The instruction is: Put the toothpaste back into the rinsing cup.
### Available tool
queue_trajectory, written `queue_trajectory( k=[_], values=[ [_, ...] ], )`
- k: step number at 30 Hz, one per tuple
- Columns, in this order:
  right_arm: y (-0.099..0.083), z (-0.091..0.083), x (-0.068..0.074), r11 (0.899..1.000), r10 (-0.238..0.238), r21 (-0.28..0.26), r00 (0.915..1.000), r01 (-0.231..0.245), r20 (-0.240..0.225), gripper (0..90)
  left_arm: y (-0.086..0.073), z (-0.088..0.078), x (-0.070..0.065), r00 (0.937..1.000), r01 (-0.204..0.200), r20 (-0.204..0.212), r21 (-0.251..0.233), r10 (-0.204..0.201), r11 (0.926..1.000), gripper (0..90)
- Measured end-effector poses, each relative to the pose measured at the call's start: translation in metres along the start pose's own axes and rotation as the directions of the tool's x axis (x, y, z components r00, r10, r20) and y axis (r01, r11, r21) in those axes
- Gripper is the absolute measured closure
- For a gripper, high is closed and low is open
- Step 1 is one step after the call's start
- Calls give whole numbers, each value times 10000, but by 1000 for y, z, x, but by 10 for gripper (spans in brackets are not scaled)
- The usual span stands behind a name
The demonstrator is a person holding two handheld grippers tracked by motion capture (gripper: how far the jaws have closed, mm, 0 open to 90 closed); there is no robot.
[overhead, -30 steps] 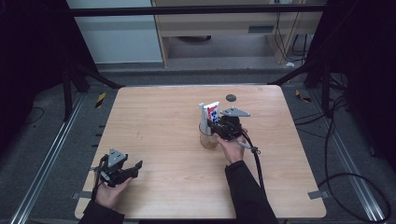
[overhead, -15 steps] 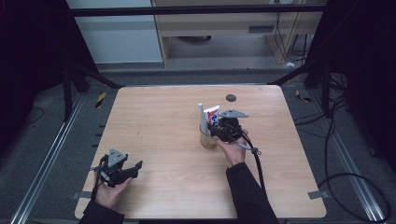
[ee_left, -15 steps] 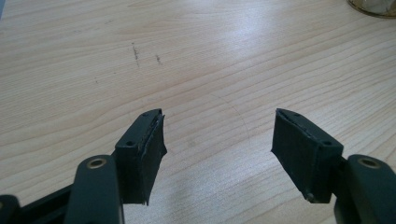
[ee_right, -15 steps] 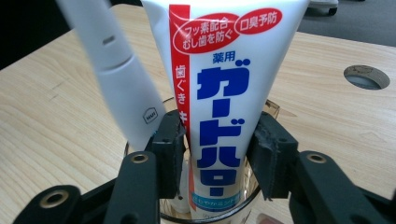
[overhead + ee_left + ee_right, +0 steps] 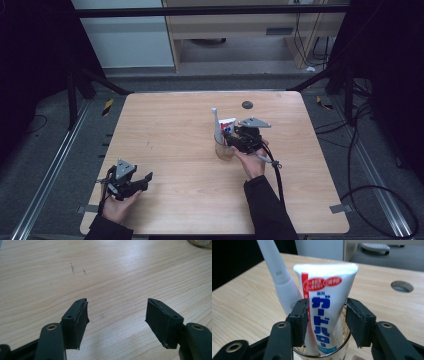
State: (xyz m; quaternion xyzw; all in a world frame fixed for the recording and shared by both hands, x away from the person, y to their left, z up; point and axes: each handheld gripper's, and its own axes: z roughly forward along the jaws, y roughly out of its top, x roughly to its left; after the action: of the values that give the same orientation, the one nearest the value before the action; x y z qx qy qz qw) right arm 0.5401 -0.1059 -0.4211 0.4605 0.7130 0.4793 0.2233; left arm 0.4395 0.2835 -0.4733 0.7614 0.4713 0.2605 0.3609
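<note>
As the table (image 5: 165, 130) is seen in the high view, a clear glass cup (image 5: 224, 149) is noted standing near its middle, and this cup is taken as the landmark. A toothpaste tube (image 5: 227, 125) and a white toothbrush (image 5: 216, 124) are seen standing in the cup, both rising out of it. The right gripper (image 5: 231, 138) is held right at the cup, on its right-hand side, level with the tube. The left gripper (image 5: 142, 181) is held low over the wood, well apart from the cup, toward the near left corner. The right hand is therefore judged much the nearer.

In the left gripper view, the left gripper (image 5: 116, 315) is seen with jaws spread wide and nothing between them but bare table (image 5: 105, 272). A sliver of the cup (image 5: 200, 243) is caught at the top right edge, far ahead.

In the right gripper view, the toothpaste tube (image 5: 325, 307) is seen cap-down in the cup (image 5: 322, 353), its long axis close to upright, crimped end uppermost. The right gripper (image 5: 326, 316) is placed with one jaw on either side of the tube, just above the rim. The left jaw appears to touch the tube; a narrow gap is seen at the right jaw, so the jaws are recorded as parted, not yet pinching. The toothbrush (image 5: 279, 277) leans away to the tube's left, behind that jaw. It is judged that the jaws must close across the tube, followed by a lift along its upright axis.
</note>
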Motion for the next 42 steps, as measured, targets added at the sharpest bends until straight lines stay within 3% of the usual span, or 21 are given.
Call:
queue_trajectory(
  k=[6, 12, 17, 25, 34, 42],
  values=[
    [8, -11, -2, 9999, 70, 139, 9999, -68, -147, 455, 0, 0, 0, 10000, 20, -2, -12, -20, 10000, 337],
    [7, -27, -8, 9981, -113, 609, 9991, 137, -401, 222, 0, 0, 0, 10000, 25, 5, 26, -25, 10000, 336],
    [-5, -48, -13, 9936, -695, 865, 9968, 728, -401, 154, -1, 0, 0, 10000, 9, 12, 53, -9, 10000, 335],
    [-32, -77, -22, 9892, -1055, 1002, 9941, 1074, -236, 127, -2, 1, 0, 10000, 14, 22, 90, -14, 10000, 331],
    [-62, -90, -35, 9825, -1229, 1402, 9924, 1228, -79, 111, -3, 0, 1, 10000, 58, 0, 64, -58, 10000, 319],
    [-86, -102, -53, 9774, -1264, 1758, 9912, 1176, 398, 107, -5, -2, 5, 9998, 186, -82, -15, -186, 9998, 319]
  ],
)
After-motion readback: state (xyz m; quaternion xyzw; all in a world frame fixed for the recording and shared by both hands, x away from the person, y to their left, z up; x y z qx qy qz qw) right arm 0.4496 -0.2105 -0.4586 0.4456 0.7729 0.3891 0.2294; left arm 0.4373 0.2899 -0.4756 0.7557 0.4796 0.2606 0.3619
